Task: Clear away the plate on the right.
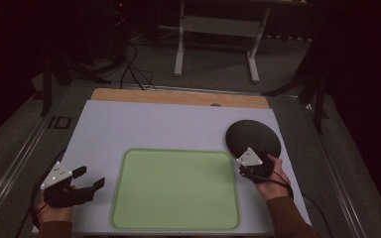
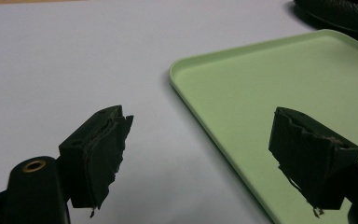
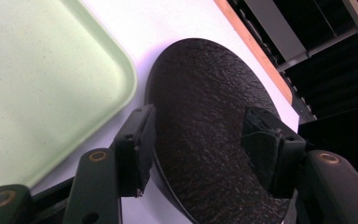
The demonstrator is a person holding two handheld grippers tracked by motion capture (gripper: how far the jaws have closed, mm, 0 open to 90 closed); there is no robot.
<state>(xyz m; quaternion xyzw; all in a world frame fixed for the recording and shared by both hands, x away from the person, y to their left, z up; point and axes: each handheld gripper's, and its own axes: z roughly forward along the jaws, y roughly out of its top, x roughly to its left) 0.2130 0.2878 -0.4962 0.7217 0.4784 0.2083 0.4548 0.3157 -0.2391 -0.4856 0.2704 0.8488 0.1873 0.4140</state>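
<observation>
— Looking down from the high view first: where do the hands sit?

— The person's left hand (image 1: 54,210) rests low at the near left corner of the white table sheet (image 1: 154,126), forearm coming in from the bottom edge. The left gripper (image 1: 90,179) points toward the green tray (image 1: 176,191), its jaws spread with nothing between them. It lies just beside the tray's left rim, apart from it.

— And the other side?

— The right hand (image 1: 270,178) is farther up, wrist bent inward, sleeve visible at the bottom. The right gripper (image 1: 250,166) reaches over the near edge of the black round plate (image 1: 253,136), which lies flat at the right of the sheet, just beyond the tray's far right corner.

— What does the left gripper view add?

— Both jaws stand wide apart over bare sheet and the tray (image 2: 279,93) corner, empty. The plate (image 2: 340,14) shows as a dark sliver at the top right.

— The right gripper view?

— That gripper is tilted. Its jaws are partly spread, one near the plate's (image 3: 205,121) rim beside the tray (image 3: 42,79) corner, the other above the textured surface. The plate lies below them; the pads do not press on it.
</observation>
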